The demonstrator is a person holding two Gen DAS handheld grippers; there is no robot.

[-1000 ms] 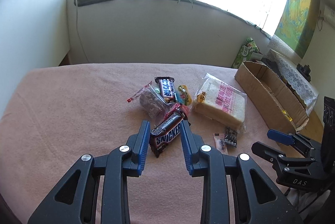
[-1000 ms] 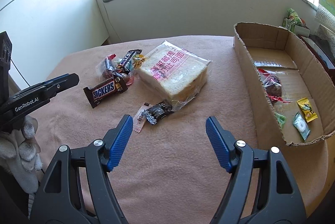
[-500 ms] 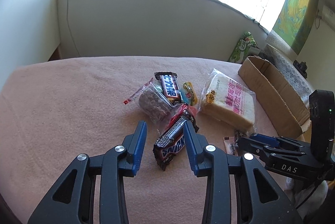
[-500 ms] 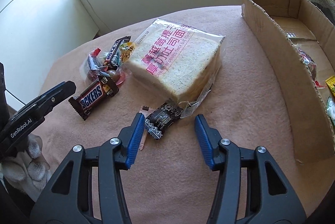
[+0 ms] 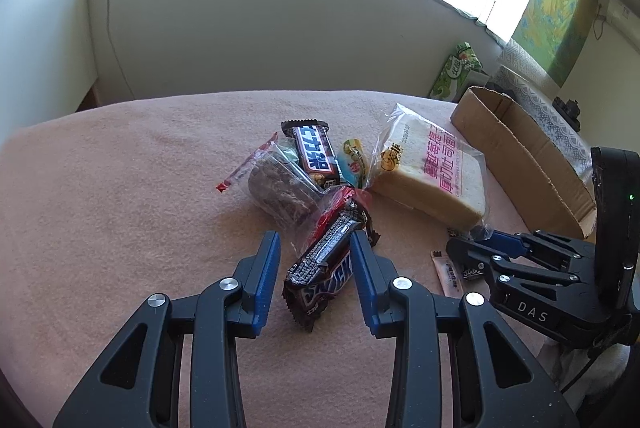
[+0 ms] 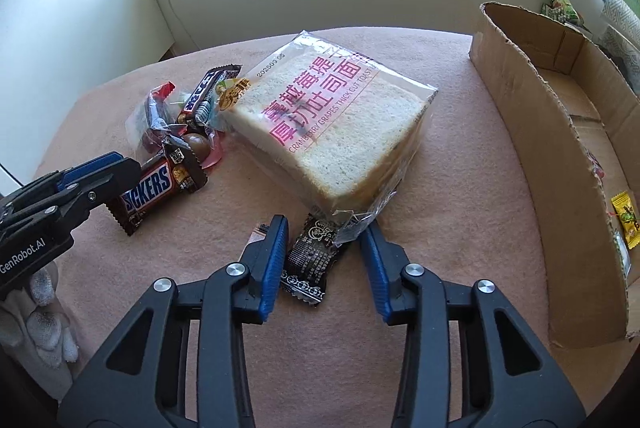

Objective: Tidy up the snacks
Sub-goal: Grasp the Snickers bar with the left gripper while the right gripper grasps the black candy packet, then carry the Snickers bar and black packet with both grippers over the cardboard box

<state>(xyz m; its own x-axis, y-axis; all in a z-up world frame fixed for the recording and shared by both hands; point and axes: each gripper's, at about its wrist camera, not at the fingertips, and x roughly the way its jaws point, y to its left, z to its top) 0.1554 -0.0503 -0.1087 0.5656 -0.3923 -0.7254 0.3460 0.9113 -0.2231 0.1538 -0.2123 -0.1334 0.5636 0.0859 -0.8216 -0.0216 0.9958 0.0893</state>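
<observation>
A Snickers bar (image 5: 326, 268) lies on the pink cloth between the open fingers of my left gripper (image 5: 314, 248); the right finger touches its wrapper. It also shows in the right wrist view (image 6: 154, 188). My right gripper (image 6: 324, 234) is open around a small black snack packet (image 6: 314, 260), just in front of the bagged toast (image 6: 332, 126). The cardboard box (image 6: 532, 132) with several small snacks stands at the right.
Behind the Snickers lies a pile: a dark Chinese Snickers bar (image 5: 314, 154), a clear packet of dark snack (image 5: 280, 188), a yellow-green candy (image 5: 354, 160). A pink sachet (image 5: 448, 274) lies by the right gripper. A green bag (image 5: 456, 74) stands behind the box.
Both grippers moved forward and down. The left now straddles the Snickers bar more closely. The right jaws narrowed and closed in around the black packet.
</observation>
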